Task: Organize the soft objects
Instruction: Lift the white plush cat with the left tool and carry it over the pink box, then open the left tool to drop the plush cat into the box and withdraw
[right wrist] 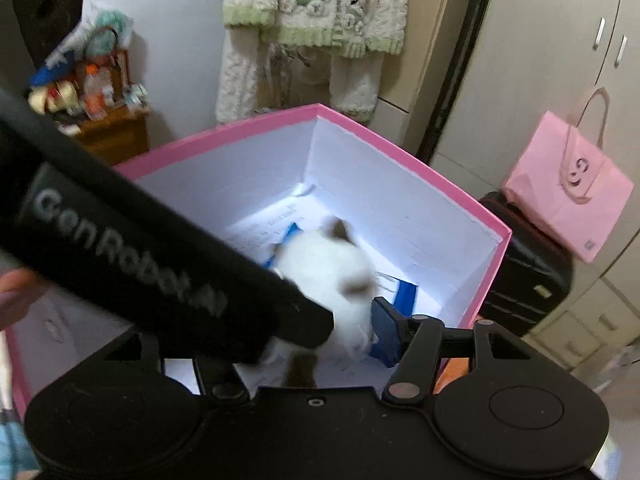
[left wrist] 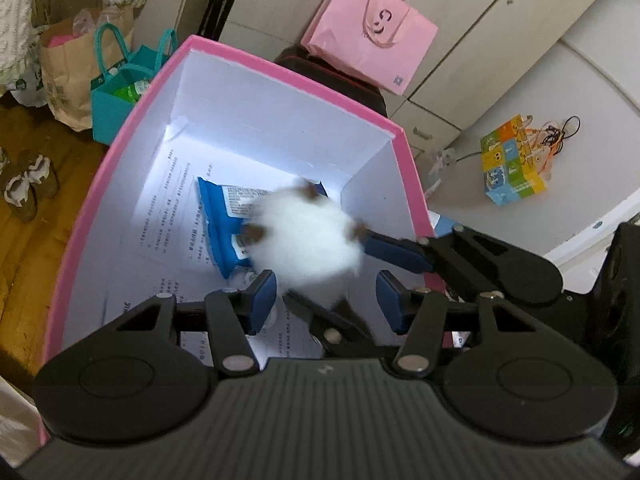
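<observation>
Left wrist view: looked steeply down into the open pink box (left wrist: 280, 68). Found the white plush toy (left wrist: 308, 240) with brown patches inside the box, blurred, above a blue packet (left wrist: 216, 224) and printed sheets (left wrist: 168, 200) lying on the box floor. Showed the left gripper (left wrist: 328, 302) over the box's near side, blue pads spread, only the toy's lower edge between them and neither pad pressed on it. Caught the right gripper (left wrist: 332, 270) reaching in over the box's right wall, fingers wide on either side of the toy, one blue tip at a brown patch, no squeeze seen. Had a pink paper bag (left wrist: 368, 32) beyond the box's far wall.

Right wrist view: looked into the same box from another side. Found the toy (right wrist: 324, 272) again blurred, inside the box, over the packet (right wrist: 406, 296). Showed one blue pad (right wrist: 385, 330) just beside the toy; hid the other finger behind the lettered black housing (right wrist: 160, 248) crossing the box's near-left corner.
</observation>
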Motion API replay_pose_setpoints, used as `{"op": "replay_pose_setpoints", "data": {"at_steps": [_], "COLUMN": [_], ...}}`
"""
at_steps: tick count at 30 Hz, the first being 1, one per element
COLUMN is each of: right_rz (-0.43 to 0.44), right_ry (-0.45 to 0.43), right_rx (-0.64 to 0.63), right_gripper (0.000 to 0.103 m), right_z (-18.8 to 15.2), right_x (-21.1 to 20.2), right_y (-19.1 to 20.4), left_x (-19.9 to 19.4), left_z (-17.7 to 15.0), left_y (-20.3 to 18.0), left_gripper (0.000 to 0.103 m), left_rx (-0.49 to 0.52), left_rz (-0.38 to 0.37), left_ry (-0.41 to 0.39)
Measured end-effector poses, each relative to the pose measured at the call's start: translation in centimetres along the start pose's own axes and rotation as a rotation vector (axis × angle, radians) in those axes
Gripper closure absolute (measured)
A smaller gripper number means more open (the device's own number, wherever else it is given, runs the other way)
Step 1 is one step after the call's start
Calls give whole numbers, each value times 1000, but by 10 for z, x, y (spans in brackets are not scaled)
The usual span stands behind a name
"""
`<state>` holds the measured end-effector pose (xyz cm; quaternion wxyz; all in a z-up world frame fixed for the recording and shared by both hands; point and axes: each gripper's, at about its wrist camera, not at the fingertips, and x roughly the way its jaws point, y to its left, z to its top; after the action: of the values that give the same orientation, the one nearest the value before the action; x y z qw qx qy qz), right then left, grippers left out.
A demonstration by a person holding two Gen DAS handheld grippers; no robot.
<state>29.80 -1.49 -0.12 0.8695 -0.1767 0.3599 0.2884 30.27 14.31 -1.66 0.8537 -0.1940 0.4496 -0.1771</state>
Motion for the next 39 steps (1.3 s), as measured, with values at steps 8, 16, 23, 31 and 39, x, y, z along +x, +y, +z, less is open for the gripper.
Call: {"op": "replay_pose_setpoints", "data": {"at_steps": [8, 16, 23, 31, 39], "right_rz": [41, -1, 20, 64, 38], "right_ry": [-73, -106, -141, -170, -207], "right_rx": [42, 12, -3, 51, 183], "right_gripper": [30, 30, 30, 30, 30], "right_z": [-8, -17, -30, -56, -107], "right_x": [-51, -97, -146, -194, -235], "right_y": [0, 19, 32, 22, -17], "left_x": [-62, -104, -141, -161, -164], "left_z": [-15, -42, -69, -98, -126], "left_y": [-19, -50, -83, -116, -149], "left_gripper": [49, 48, 46, 44, 43], "left_rx": [170, 281, 368, 440, 513], "left_rz": [47, 61, 29, 2, -22], "left_ry": [-125, -145, -168, -155, -120]}}
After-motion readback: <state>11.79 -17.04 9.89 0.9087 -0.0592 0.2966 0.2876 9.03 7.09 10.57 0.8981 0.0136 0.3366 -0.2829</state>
